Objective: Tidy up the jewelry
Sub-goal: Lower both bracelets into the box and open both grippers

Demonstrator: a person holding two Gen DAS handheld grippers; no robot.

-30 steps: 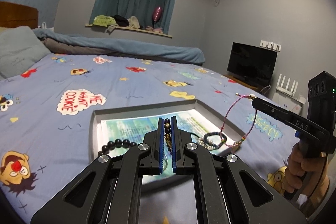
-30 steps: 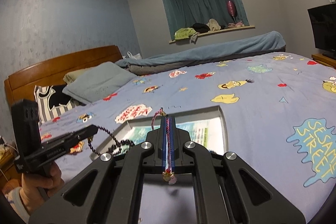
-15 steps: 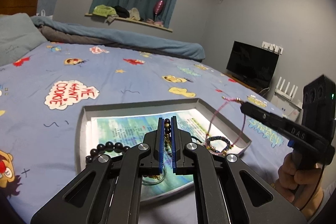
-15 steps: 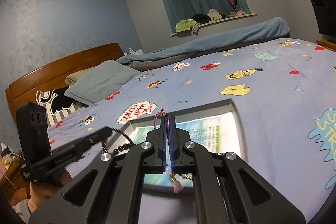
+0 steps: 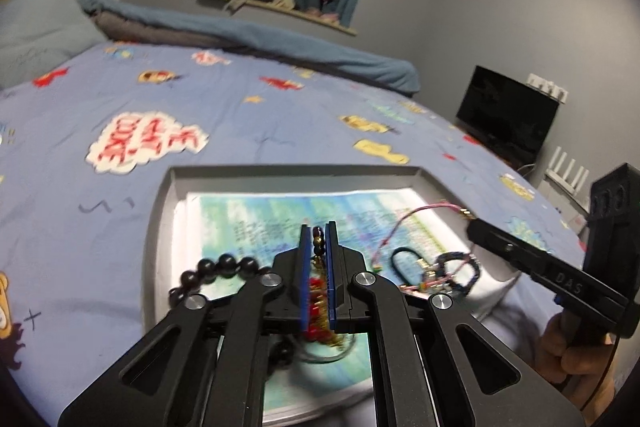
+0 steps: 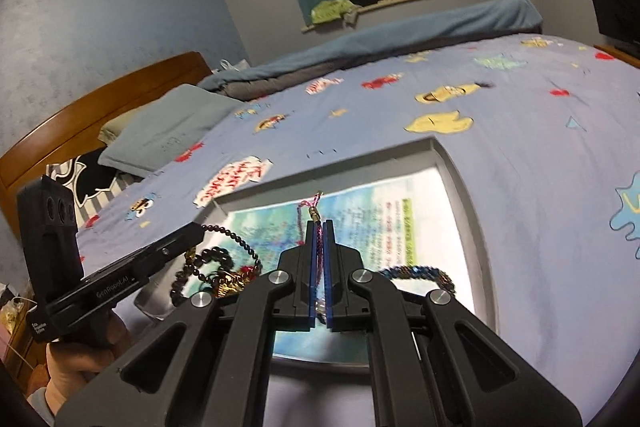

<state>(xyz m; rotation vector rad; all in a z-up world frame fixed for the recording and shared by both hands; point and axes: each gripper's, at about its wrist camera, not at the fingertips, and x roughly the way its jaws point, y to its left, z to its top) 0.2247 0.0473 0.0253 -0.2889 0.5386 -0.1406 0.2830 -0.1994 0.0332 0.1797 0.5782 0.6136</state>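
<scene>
We held both tongs over the shallow grey tray point(image 5: 168, 211) on the bed. The left tongs point(image 5: 319, 233) were clenched on the black round-bead bracelet point(image 5: 224, 265); the right tongs point(image 6: 319, 227) were clenched on the thin pink braided cord bracelet point(image 6: 318, 247).

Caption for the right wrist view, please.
Right tool shut on a pink cord bracelet above the grey tray; left tool holds black beads.
</scene>
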